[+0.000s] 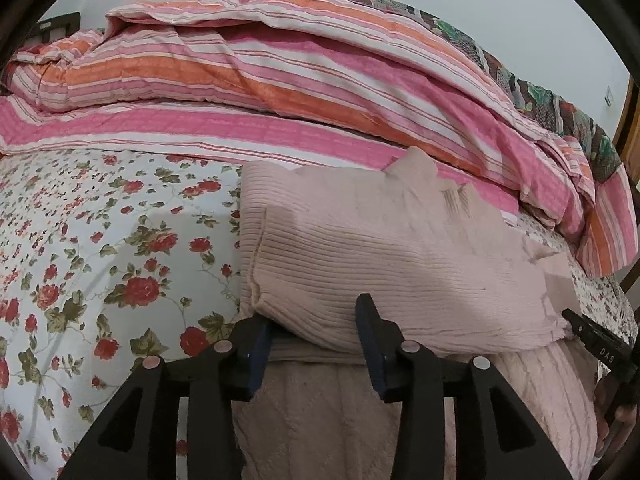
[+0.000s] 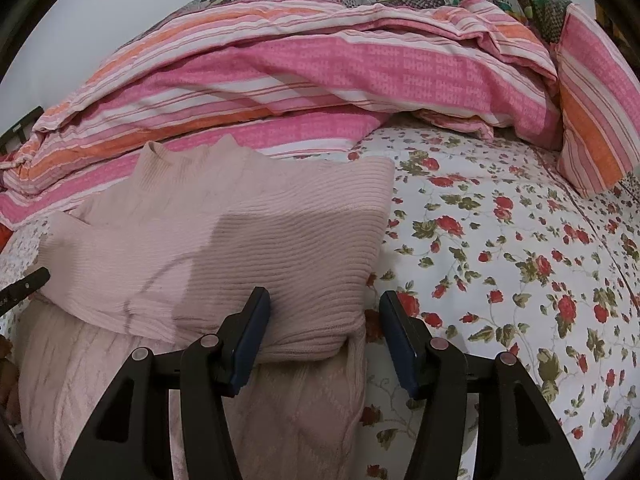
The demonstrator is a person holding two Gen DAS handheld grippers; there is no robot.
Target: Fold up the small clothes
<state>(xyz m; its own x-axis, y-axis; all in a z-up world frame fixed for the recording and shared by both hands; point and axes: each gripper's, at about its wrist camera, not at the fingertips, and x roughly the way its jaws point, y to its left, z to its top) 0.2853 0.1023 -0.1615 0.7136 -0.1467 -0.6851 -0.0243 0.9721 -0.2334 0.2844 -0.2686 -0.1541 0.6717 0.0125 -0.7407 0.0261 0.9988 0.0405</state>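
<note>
A pale pink ribbed sweater (image 1: 392, 248) lies on the floral bedsheet (image 1: 100, 240), its upper part folded down over the lower part. In the left wrist view my left gripper (image 1: 314, 344) stands open at the near edge of that fold, with cloth lying loose between its blue pads. In the right wrist view the sweater (image 2: 256, 240) fills the left half. My right gripper (image 2: 326, 336) is open around the fold's right corner; its left finger (image 2: 252, 332) lies against the cloth and the right finger is clear of it. The right gripper's tip (image 1: 592, 340) also shows at the fold's far right end.
A bunched pink, orange and white striped quilt (image 1: 300, 80) lies along the back of the bed behind the sweater. Floral sheet (image 2: 520, 260) spreads out to the right of the sweater. A hand (image 1: 616, 420) shows at the right edge of the left wrist view.
</note>
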